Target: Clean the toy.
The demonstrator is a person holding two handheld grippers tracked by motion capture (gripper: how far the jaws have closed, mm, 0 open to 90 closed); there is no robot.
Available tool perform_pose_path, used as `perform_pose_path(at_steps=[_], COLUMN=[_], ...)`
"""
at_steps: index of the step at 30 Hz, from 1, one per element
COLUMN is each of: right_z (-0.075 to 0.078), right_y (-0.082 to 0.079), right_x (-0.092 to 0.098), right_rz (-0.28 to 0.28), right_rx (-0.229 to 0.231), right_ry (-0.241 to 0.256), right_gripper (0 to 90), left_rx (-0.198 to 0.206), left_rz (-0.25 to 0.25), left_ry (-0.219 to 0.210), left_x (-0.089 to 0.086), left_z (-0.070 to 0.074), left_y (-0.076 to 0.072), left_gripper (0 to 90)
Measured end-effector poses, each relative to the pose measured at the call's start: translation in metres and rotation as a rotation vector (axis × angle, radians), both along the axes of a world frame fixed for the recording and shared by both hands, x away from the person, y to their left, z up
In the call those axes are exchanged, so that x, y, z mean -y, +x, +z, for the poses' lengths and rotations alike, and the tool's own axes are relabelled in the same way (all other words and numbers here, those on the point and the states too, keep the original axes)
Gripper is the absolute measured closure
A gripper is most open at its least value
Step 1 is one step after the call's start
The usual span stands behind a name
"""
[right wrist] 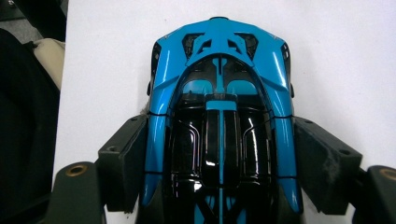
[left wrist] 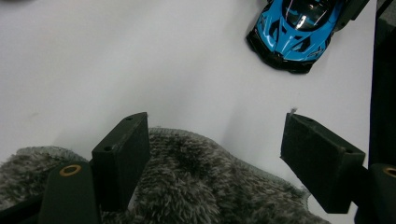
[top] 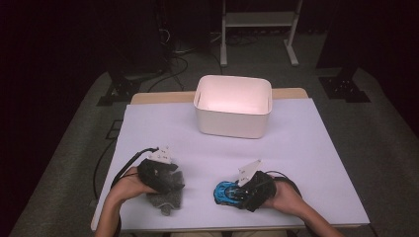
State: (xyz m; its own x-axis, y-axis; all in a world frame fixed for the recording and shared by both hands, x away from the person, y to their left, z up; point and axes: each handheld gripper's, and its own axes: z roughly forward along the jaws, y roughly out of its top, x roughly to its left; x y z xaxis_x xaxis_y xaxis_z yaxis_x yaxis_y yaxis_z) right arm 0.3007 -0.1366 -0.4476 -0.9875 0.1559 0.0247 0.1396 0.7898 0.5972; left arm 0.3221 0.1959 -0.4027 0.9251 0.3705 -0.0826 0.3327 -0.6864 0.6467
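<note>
The right gripper [right wrist: 219,168] pinches the blue toy car [right wrist: 219,116] by its glossy flanks on the table's near edge, so it could squirt free, while the left gripper [left wrist: 224,154], jaws spread, straddles the grey fuzzy cloth [left wrist: 187,186] and may snag it

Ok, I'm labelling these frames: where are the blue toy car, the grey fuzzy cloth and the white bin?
blue toy car [right wrist: 219,116]: right gripper view, roof.
grey fuzzy cloth [left wrist: 196,186]: left gripper view, pile.
white bin [top: 231,126]: high view, front wall.
</note>
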Motion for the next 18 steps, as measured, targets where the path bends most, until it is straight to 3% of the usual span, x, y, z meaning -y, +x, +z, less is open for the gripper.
perform_pose_path(at_steps=[11, 18], right_z=[0.001, 0.007], right_y=[0.0, 0.001], right_x=[0.011, 0.042], right_rz=[-0.031, -0.095], right_rx=[-0.026, -0.03], right_ry=[0.022, 0.048], right_gripper=[25.0, 25.1], left_rx=[-0.004, 0.004], left_rz=[0.005, 0.001], left_ry=[-0.01, 0.004], left_x=[-0.001, 0.002], left_z=[-0.001, 0.0], left_y=[0.0, -0.002], left_gripper=[19.6, 18.9])
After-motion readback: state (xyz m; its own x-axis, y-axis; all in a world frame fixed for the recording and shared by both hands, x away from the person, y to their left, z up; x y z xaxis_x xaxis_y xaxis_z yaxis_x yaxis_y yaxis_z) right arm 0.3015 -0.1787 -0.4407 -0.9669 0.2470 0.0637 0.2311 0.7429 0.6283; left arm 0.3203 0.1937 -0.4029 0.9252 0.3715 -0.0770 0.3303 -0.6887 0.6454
